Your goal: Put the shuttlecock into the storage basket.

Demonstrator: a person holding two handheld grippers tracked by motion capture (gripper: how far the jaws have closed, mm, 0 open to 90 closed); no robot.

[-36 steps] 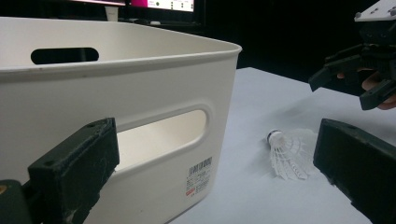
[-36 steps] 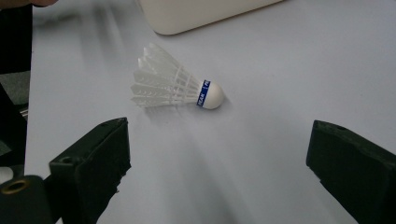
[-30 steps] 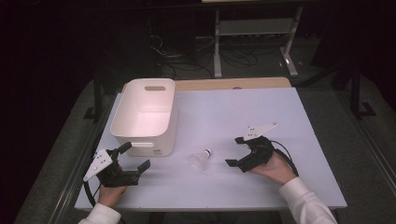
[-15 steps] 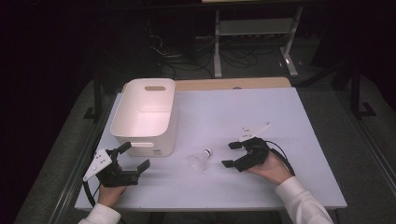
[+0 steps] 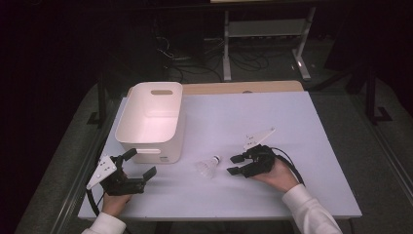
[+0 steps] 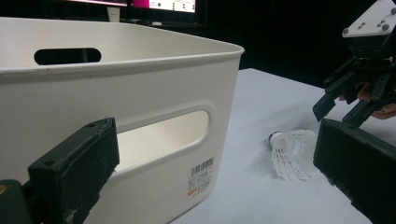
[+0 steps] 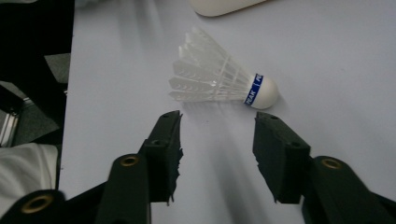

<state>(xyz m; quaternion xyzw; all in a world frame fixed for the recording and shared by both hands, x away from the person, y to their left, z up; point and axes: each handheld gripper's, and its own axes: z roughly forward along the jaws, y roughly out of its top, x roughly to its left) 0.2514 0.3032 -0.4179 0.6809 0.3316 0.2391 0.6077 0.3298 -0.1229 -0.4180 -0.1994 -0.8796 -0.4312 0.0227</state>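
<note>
A white shuttlecock [image 5: 208, 166] [image 7: 223, 82] [image 6: 291, 153] with a blue band lies on its side on the white table [image 5: 272, 112], just right of the white bin [image 5: 151, 119] [image 6: 116, 98]. My right gripper [image 5: 235, 164] [image 7: 218, 126] is open, its jaws a short way from the shuttlecock and pointing at it, touching nothing. My left gripper [image 5: 139, 165] is open near the table's front left corner, facing the bin's near wall and handle slot. The right gripper [image 6: 348, 100] also appears far off in the left gripper view.
The bin looks empty and stands at the table's left. A wooden strip [image 5: 243, 87] runs along the table's far edge. Beyond it are a metal stand [image 5: 265, 29] and cables on a dark floor.
My right gripper has moved left across the table toward the shuttlecock. The left gripper and the shuttlecock have stayed put.
</note>
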